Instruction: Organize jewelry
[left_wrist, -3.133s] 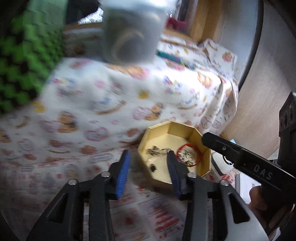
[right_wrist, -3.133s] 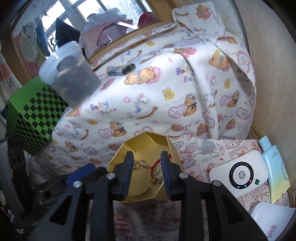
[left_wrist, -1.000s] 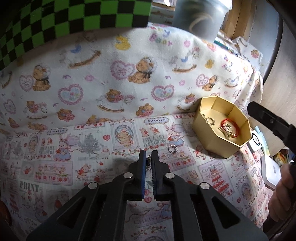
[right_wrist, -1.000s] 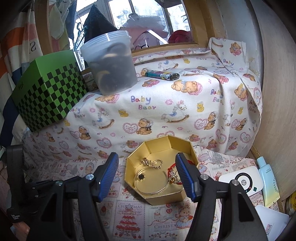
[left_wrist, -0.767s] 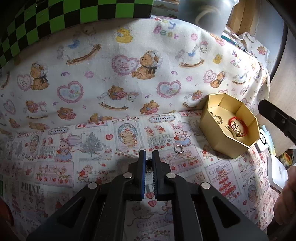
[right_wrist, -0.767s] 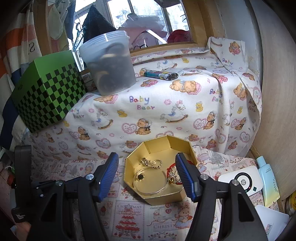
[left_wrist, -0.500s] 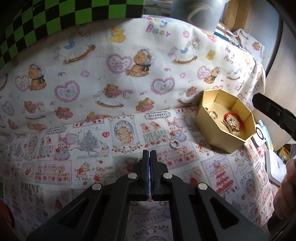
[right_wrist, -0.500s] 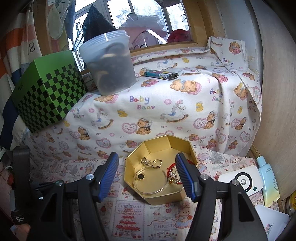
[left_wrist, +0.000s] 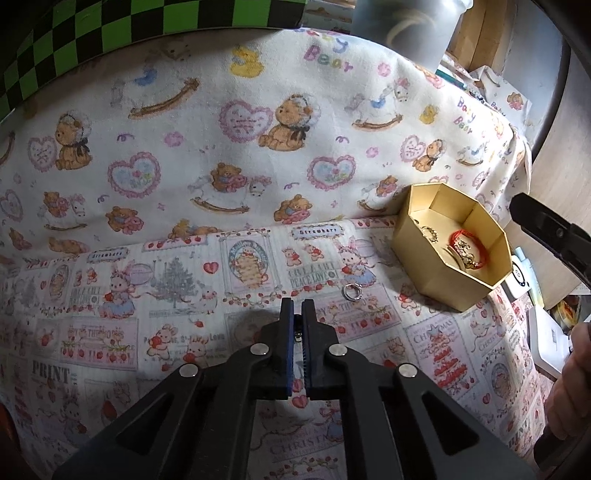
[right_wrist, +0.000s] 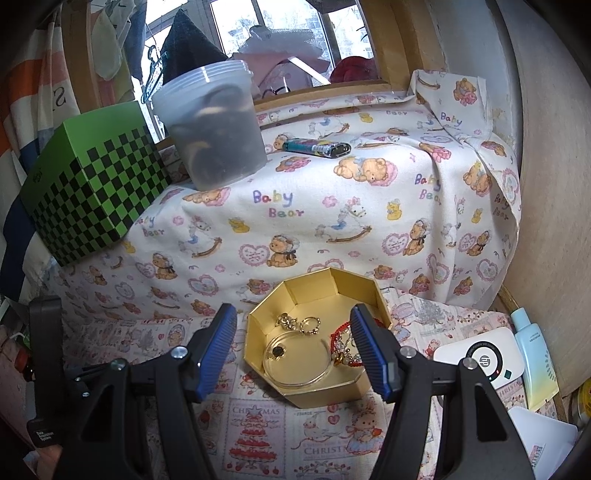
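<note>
Home setting, likely a bedroom or living corner by a window. Laundry and hangers (right_wrist: 151, 74) are seen hung at the window (right_wrist: 258, 22). A ledge is covered with a baby-bear print cloth (right_wrist: 332, 206), and a Christmas-print cloth (left_wrist: 184, 295) is spread below it. Household clutter is placed around: green checkered box (right_wrist: 92, 177), plastic tub (right_wrist: 218, 129), lighter (right_wrist: 317, 146), lotion bottle (right_wrist: 535, 354), small white device (right_wrist: 480, 362). A gold cardboard box (right_wrist: 321, 387) of jewelry is set on the lower cloth.
</note>
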